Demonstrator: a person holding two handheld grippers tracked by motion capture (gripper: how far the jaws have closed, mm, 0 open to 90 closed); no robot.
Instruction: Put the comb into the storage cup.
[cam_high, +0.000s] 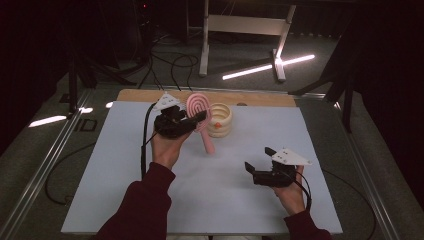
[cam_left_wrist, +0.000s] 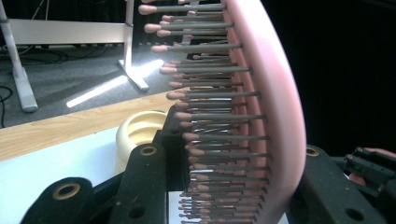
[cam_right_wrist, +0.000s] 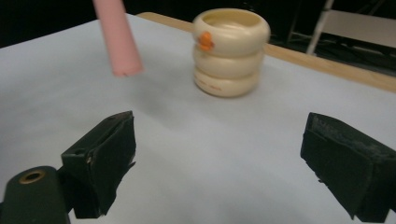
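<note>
A pink hairbrush (cam_high: 198, 104) with grey bristles hangs above the white table (cam_high: 225, 200). My left gripper (cam_high: 200, 120) is shut on its head, and the handle (cam_high: 209, 142) points down toward the table. In the left gripper view the brush (cam_left_wrist: 280, 107) stands between the two black jaws, bristles facing left. Just right of the brush is a cream ringed cup (cam_high: 220, 120) with an orange spot. My right gripper (cam_high: 258, 159) hovers low at the front right, open, with nothing between its jaws. In its own view (cam_right_wrist: 219, 158) it faces the cup (cam_right_wrist: 231, 51) and the handle tip (cam_right_wrist: 119, 42).
The white sheet lies on a wooden tabletop (cam_high: 260, 98) whose far edge shows. Behind it stand a white frame (cam_high: 245, 30), cables and a bright floor strip. A metal rail (cam_high: 45, 165) runs along the left side.
</note>
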